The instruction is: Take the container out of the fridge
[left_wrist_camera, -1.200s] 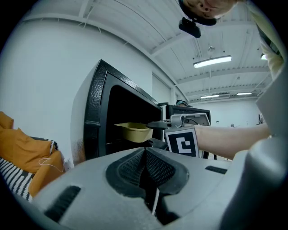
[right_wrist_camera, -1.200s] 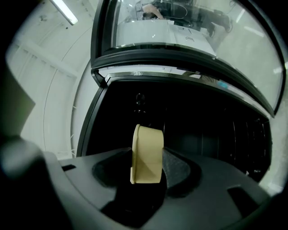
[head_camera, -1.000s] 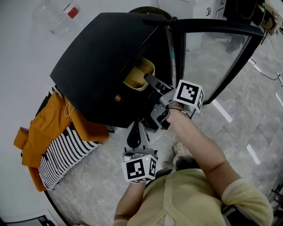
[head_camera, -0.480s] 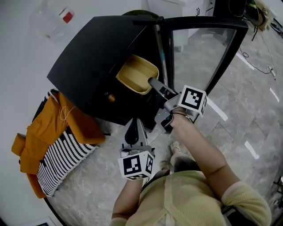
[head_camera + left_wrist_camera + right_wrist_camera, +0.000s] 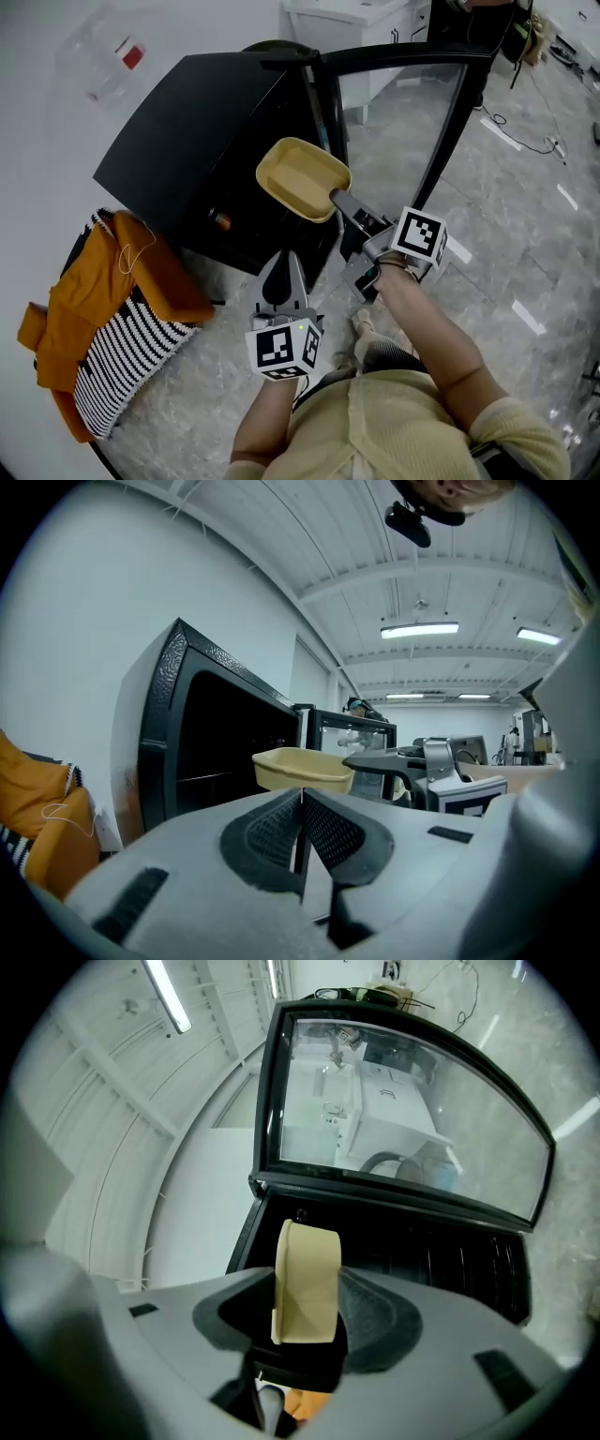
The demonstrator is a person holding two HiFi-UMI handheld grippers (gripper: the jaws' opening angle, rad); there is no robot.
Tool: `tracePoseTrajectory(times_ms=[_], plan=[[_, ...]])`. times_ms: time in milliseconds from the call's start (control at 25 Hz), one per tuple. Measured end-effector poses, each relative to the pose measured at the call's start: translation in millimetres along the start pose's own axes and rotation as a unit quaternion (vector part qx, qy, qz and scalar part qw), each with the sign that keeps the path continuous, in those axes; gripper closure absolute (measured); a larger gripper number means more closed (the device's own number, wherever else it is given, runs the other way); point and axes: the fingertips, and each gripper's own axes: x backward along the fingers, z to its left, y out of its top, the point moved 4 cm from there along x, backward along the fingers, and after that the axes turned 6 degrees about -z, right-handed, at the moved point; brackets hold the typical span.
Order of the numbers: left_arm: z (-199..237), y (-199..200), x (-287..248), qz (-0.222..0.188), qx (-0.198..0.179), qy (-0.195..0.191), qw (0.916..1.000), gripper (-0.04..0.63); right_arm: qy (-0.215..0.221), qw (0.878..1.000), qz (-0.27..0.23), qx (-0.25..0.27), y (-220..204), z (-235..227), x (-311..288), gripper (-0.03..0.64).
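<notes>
The container [image 5: 302,178] sits at the tip of the right tongs [image 5: 337,199], which are clenched on its near wall. In the right gripper view the tub stands edge-on between the two pads, with one pad against each side of that wall. The rest of the container reaches out past the tongs toward the fridge [image 5: 187,131]. It hangs in the air in front of the fridge's open front and is clear of it.

The left tongs [image 5: 284,269] are lower and nearer the person, well apart from the container. They are clenched on nothing, with the ribbed pads pressed together. From their own view the container shows above and beyond the tips.

The container is a shallow, pale yellow tub with rounded corners, a smooth matte skin and a thin rolled rim. The fridge is a black box with a pebbled face. Its door [image 5: 403,112] is a black frame round clear glass, swung open just beyond the right tongs. The floor [image 5: 187,403] is grey veined stone. An orange cloth [image 5: 141,272] and a black-and-white striped cloth [image 5: 117,361] lie off to the side of the left tongs.

A second ago the container was half inside the dark opening. Now it is fully out, with the right tongs drawn back toward the person. The left tongs have barely shifted.
</notes>
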Motion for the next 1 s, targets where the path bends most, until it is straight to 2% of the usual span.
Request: tracePoseTrajectory(times_ms=[360,1000], plan=[[-4,-1,1,0.004,0.018,-0.027,0.9995,0.569,-0.007,1.0,-0.02,0.005,3,-2,43,0.394],[-2,-10,20,0.017,0.05,-0.039,0.9978,0.569,-0.001,0.999,-0.026,0.031,-15,1,103,0.394]])
